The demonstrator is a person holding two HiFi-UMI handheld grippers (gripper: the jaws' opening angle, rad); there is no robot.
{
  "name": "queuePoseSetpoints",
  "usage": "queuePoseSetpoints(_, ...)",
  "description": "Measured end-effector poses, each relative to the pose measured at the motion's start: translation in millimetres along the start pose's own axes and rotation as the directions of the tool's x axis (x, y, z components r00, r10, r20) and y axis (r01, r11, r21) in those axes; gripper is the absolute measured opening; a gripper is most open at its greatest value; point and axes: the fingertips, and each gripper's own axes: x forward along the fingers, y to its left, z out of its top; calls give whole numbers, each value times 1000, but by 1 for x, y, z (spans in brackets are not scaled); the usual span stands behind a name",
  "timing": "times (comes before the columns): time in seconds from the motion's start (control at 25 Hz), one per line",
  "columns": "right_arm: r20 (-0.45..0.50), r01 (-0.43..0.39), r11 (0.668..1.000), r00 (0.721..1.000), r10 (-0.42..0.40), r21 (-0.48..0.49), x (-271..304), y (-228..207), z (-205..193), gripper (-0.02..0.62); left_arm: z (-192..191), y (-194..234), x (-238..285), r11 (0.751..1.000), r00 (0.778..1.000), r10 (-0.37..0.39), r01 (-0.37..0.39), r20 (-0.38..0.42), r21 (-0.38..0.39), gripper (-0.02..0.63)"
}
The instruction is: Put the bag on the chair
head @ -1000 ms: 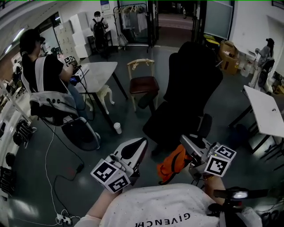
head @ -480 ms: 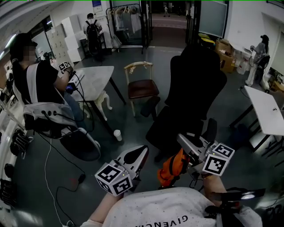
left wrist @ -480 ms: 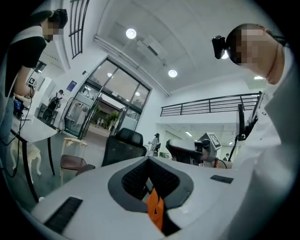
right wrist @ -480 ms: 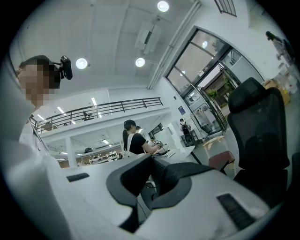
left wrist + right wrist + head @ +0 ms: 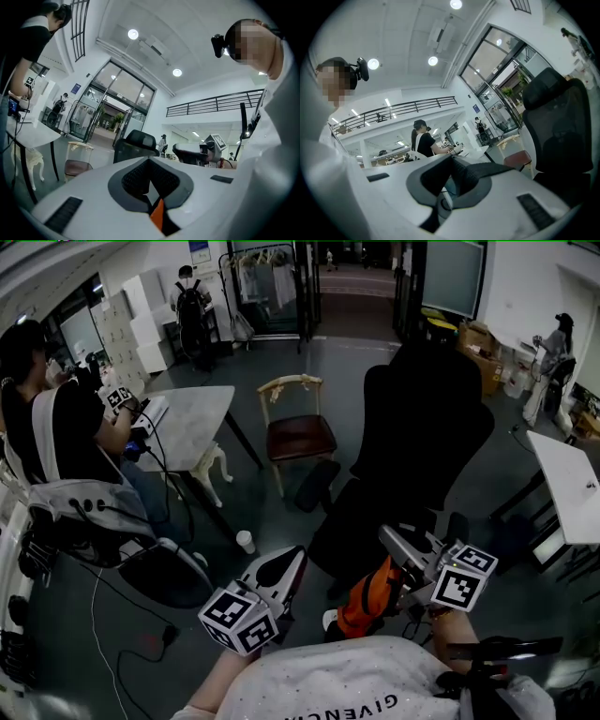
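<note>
An orange bag (image 5: 367, 598) hangs under my right gripper (image 5: 388, 540), low in the head view. That gripper (image 5: 452, 161) is shut, and a black strap runs out from between its pads. My left gripper (image 5: 296, 557) is beside the bag on the left, apart from it, and shut with nothing held (image 5: 149, 161). A black office chair (image 5: 412, 456) stands right in front of both grippers. A wooden chair with a dark red seat (image 5: 300, 435) stands further back on the left. The black chair (image 5: 562, 136) fills the right of the right gripper view.
A white table (image 5: 192, 423) stands at the left with a seated person (image 5: 66, 427) beside it. A paper cup (image 5: 246, 541) sits on the floor near cables. Another white table (image 5: 567, 484) is at the right. People stand further back.
The head view has shifted, so the seated person and the tables sit further left in the picture. The bag still hangs from the right gripper, and both grippers keep about the same places.
</note>
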Motion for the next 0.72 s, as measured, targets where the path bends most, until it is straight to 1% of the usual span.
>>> queuePoseSetpoints(0.16,-25,-27,1000,999,27,-7,39,-42,22,-2,19,42,48,1000,1000,2,-2,20,-20,0)
queuePoseSetpoints(0.32,-57,-57,998,997,56,-24,72,-82,32,-2,45,73,97,1000,997,-15,14,77,11,0)
queuePoseSetpoints(0.4,-72,-54,998,996,52,-32,85,-105,37,-2,53,85,120,1000,995,-22,21,95,15,0)
queuePoseSetpoints(0.52,-84,-36,998,996,32,-46,101,-140,47,-2,49,101,149,1000,998,-18,18,68,10,0)
queuePoseSetpoints(0.72,-69,-15,999,998,12,-51,118,-180,63,-2,35,133,171,999,999,38,-38,16,-26,0)
